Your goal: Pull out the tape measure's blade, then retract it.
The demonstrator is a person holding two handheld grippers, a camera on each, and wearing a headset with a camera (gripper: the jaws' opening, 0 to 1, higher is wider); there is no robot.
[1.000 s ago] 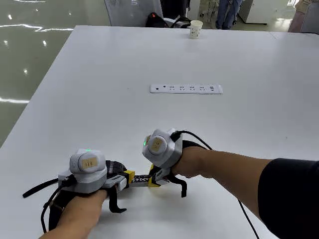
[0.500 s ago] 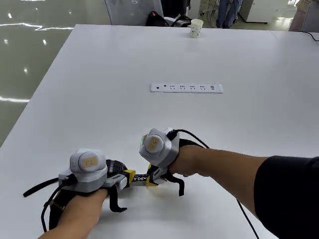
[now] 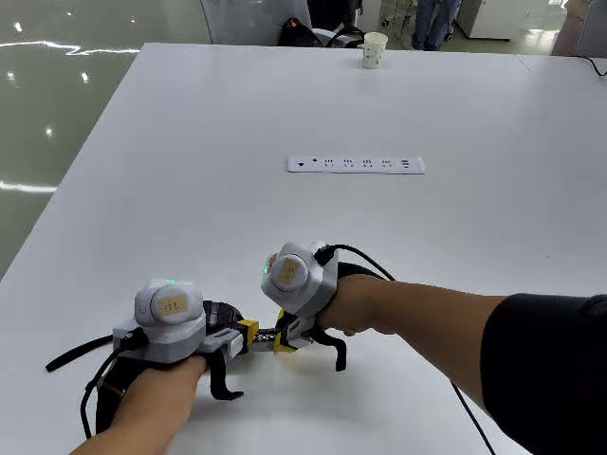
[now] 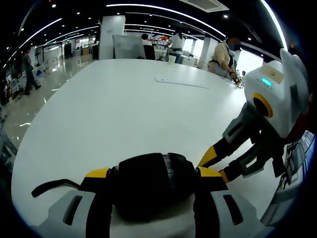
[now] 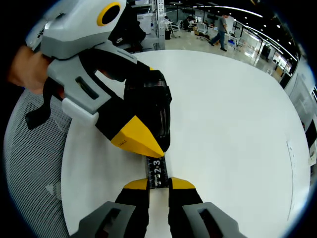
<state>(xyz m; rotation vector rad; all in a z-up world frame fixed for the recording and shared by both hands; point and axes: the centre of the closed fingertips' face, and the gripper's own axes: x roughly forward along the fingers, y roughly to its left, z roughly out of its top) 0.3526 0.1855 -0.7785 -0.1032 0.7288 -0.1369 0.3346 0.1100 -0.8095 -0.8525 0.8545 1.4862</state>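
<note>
In the left gripper view the tape measure's black case point(image 4: 151, 191) sits clamped between the yellow-tipped jaws of my left gripper point(image 4: 151, 173), just above the white table point(image 4: 124, 99). A short stretch of blade point(image 5: 157, 169), with printed numbers, runs out of the case point(image 5: 148, 106). My right gripper point(image 5: 159, 184) is shut on that blade close to the case mouth. In the head view the left gripper point(image 3: 242, 334) and right gripper point(image 3: 282, 343) are nearly touching at the table's near edge, with the blade point(image 3: 265, 336) between them.
A white power strip point(image 3: 356, 165) lies mid-table and a paper cup point(image 3: 375, 50) stands at the far edge. A black cable point(image 3: 375, 270) trails from the right gripper. The table's left edge point(image 3: 66, 190) drops to a glossy floor. People stand in the far background.
The right gripper has moved a little left toward the case, and the exposed blade between the two grippers is shorter. The left gripper has stayed put.
</note>
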